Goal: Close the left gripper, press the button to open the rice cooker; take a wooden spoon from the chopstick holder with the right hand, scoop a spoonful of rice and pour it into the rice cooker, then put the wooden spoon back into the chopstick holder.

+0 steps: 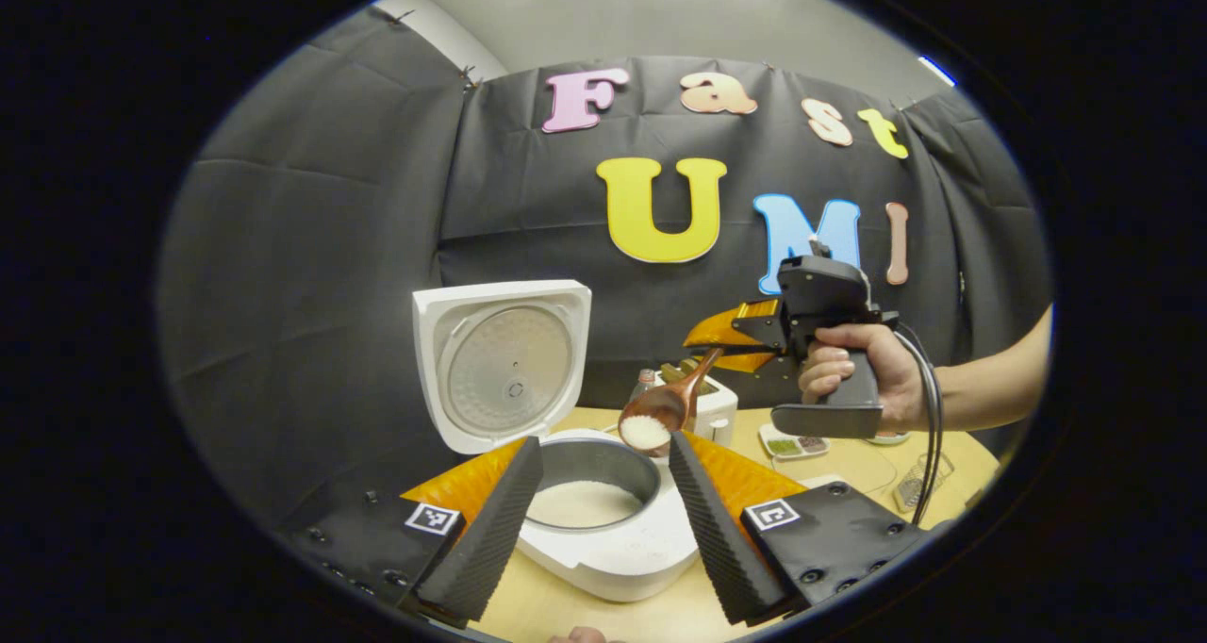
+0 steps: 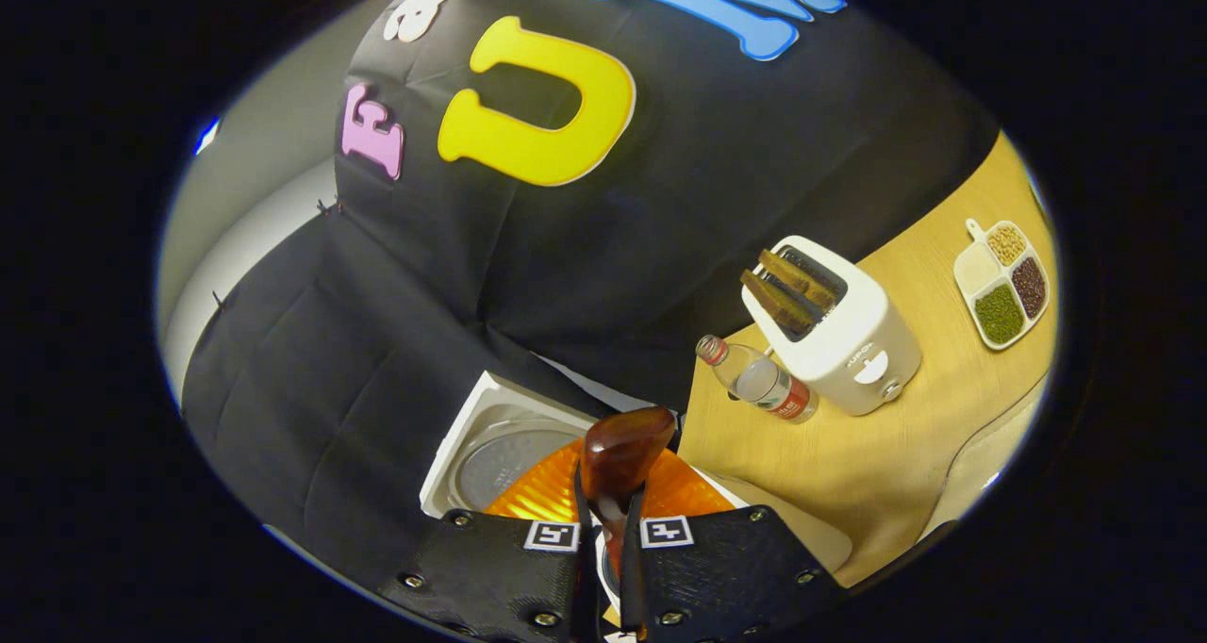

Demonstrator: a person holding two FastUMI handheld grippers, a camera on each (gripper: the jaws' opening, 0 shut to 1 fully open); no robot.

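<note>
Backdrop: black cloth wall over tan table (image 1: 952,459).
Right gripper (image 2: 605,530): clenched on wooden spoon (image 1: 671,400), frame centre.
Left gripper (image 1: 603,520): spread wide, bottom centre.
Rice cooker (image 1: 603,516): lid up, lower centre.
Tip: tilt slowly above pot.

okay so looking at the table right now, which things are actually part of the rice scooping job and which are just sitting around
In the job: rice cooker with its lid open, wooden spoon loaded with rice, right gripper shut on the spoon, left gripper open near the cooker.

Lying about: toaster with toast in its slots, water bottle, divided dish of grains.
</note>
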